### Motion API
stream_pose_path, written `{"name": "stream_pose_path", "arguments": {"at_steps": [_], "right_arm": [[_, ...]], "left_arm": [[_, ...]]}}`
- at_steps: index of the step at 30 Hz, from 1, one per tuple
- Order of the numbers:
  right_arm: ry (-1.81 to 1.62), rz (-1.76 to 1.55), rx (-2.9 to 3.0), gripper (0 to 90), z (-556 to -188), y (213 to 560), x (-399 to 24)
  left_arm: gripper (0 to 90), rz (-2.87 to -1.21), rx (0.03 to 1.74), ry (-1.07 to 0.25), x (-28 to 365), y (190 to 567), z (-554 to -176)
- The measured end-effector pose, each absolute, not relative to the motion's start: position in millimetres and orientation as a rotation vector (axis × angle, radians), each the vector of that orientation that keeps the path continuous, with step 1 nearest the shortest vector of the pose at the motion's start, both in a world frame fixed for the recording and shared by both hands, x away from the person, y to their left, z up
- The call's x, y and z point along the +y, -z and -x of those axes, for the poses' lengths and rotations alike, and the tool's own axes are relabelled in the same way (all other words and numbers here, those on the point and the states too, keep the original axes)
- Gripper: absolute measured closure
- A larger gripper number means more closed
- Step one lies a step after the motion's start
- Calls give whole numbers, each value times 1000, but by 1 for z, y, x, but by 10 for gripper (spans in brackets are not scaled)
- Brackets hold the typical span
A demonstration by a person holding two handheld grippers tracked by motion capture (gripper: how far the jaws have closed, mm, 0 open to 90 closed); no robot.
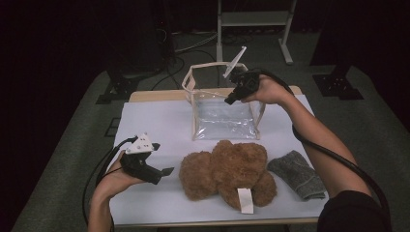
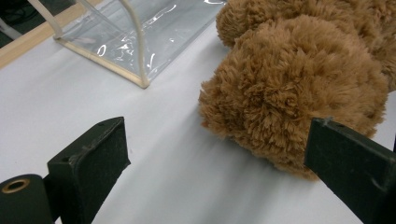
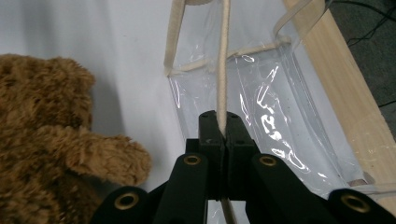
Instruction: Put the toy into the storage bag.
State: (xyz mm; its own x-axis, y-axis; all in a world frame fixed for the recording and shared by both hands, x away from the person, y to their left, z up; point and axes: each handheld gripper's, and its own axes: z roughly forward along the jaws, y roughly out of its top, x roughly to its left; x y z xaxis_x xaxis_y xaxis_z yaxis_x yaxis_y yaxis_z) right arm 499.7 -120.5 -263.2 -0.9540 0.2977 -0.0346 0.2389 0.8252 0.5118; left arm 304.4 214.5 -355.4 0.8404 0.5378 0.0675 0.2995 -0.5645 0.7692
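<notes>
A clear plastic bag (image 1: 223,116) with cream trim stands at the back of the white table (image 1: 145,121), its top open. My right gripper (image 1: 231,99) is shut on the bag's cream rim (image 3: 223,93) at its right side, with the trim pinched between the pads. A brown plush bear (image 1: 227,171) lies in front of the bag, a white tag (image 1: 245,199) on it. My left gripper (image 1: 167,171) hovers just left of the bear, jaws wide open. The bear's fur (image 2: 294,88) sits close ahead of the right jaw, untouched.
A grey knitted cloth (image 1: 297,174) lies to the right of the bear. The table's wooden back edge (image 1: 154,94) runs behind the bag. A metal stand (image 1: 254,21) and cables are on the floor beyond. Bare white tabletop lies at the left.
</notes>
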Motion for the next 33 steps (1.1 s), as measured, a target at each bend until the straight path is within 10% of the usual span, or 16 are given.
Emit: {"name": "stream_pose_path", "arguments": {"at_steps": [33], "right_arm": [[-825,-345,2911,873,-429,265,-141]], "left_arm": [[54,-2226,602,-363,211,358,-305]]}}
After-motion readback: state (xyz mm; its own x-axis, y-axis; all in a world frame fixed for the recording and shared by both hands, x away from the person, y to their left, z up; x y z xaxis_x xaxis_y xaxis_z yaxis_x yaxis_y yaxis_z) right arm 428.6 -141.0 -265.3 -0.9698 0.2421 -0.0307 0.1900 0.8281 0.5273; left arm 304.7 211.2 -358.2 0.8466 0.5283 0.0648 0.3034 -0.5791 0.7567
